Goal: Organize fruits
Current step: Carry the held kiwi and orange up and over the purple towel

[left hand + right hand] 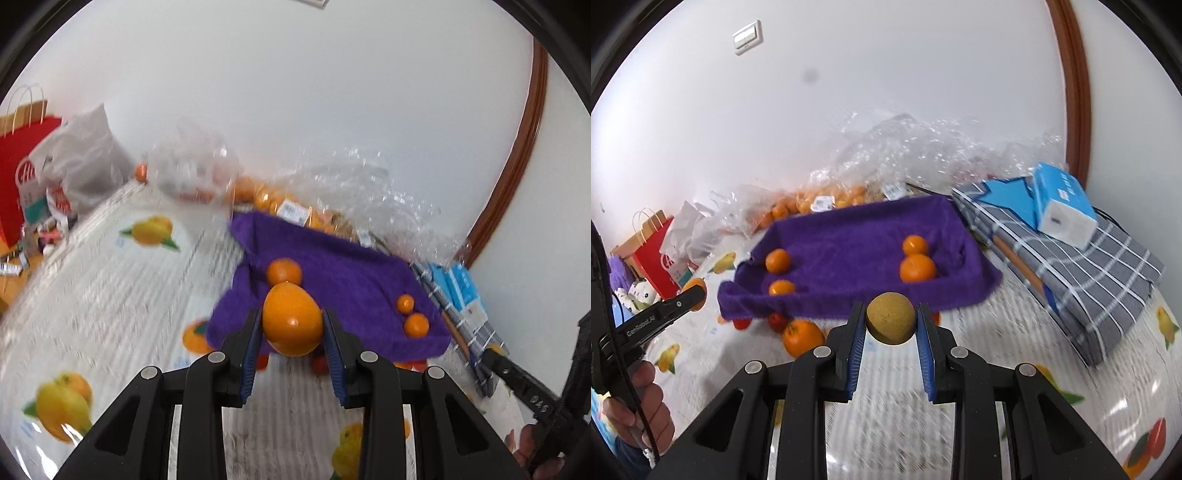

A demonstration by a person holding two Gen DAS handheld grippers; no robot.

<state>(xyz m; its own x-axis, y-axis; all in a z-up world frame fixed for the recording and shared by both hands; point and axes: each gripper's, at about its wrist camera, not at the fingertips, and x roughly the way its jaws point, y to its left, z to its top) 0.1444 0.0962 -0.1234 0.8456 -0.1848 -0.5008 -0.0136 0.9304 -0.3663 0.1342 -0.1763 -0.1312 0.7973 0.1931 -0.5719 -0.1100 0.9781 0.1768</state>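
My left gripper (291, 314) is shut on a large orange (291, 325), held above the table in front of the purple towel-lined tray (343, 273). Three smaller oranges (283, 271) lie on the towel. My right gripper (890, 310) is shut on a round brownish-yellow fruit (891, 321), just before the same tray (849, 229). In the right wrist view several oranges (918, 268) rest in the tray, two on the left and two on the right. The left gripper (690, 295) shows at the left edge with its orange (694, 285), held by a hand (642, 410).
One loose orange (802, 336) and small red fruits (777, 320) lie on the fruit-print tablecloth (997, 354) under the tray's front edge. Clear plastic bags of oranges (820, 199) stand against the wall. A folded grey checked cloth (1082, 273) with a blue tissue pack (1063, 206) is at the right, a red paper bag (653, 258) at the left.
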